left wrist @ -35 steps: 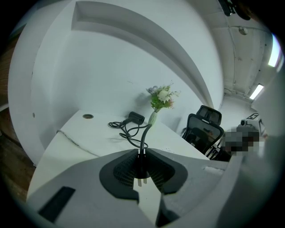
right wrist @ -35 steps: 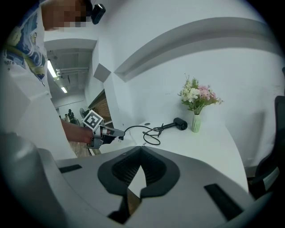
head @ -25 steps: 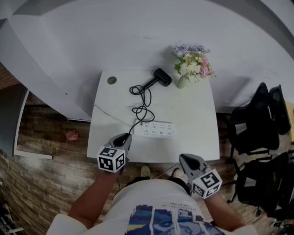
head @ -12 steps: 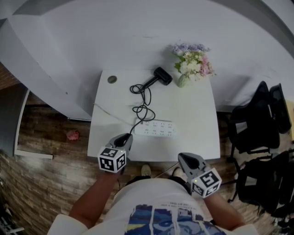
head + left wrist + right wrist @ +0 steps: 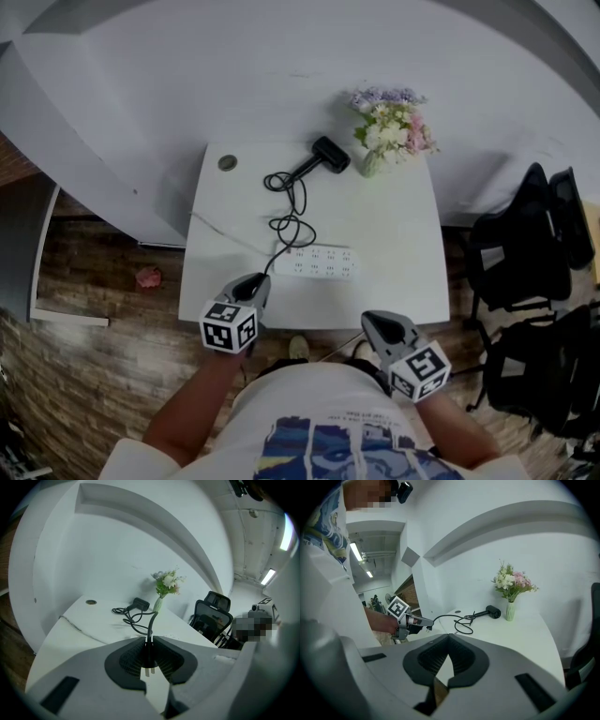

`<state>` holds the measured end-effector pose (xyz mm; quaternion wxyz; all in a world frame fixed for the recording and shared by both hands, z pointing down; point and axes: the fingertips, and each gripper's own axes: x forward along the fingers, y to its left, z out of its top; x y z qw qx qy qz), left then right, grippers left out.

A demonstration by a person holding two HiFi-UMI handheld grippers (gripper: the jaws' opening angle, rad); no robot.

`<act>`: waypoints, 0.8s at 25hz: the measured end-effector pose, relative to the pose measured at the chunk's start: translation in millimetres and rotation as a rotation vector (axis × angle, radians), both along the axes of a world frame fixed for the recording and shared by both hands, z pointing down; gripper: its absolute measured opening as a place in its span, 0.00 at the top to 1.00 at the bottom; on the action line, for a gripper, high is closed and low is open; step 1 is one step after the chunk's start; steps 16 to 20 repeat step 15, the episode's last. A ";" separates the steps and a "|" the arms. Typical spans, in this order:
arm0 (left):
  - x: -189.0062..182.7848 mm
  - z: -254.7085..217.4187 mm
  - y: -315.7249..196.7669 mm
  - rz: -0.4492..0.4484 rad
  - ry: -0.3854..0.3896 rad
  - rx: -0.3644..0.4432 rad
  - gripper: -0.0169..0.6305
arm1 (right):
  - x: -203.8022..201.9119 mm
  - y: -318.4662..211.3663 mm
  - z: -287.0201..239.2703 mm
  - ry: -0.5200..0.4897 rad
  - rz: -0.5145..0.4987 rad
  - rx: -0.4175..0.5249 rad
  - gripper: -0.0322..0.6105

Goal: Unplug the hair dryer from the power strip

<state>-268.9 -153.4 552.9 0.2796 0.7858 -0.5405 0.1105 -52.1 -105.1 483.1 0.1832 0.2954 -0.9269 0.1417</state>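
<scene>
Black plug (image 5: pixel 148 652), prongs bare: pinched in the left gripper (image 5: pixel 251 281) at the lower left of the head view, just beside the left end of the white power strip (image 5: pixel 319 265), out of its sockets. Trailed the cord (image 5: pixel 151 623) up the table (image 5: pixel 398 234) to the hair dryer (image 5: pixel 324 157) at the upper edge. Held the right gripper (image 5: pixel 449 639) pressed together on nothing, lower right.

White table (image 5: pixel 394 244) against curved white wall (image 5: pixel 281 66); wood-plank floor (image 5: pixel 84 272); black chairs (image 5: pixel 511 253) right.
</scene>
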 end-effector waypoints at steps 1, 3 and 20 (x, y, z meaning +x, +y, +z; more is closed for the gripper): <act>0.3 0.1 0.2 0.001 0.001 0.000 0.90 | -0.2 0.0 0.3 0.000 0.000 0.001 0.95; 1.5 0.5 0.5 0.002 0.002 -0.001 0.90 | 0.4 -0.3 1.6 0.004 -0.001 0.002 0.95; 3.2 0.5 -2.7 0.005 0.004 0.002 0.90 | -0.4 -2.6 3.2 0.006 -0.001 -0.001 0.95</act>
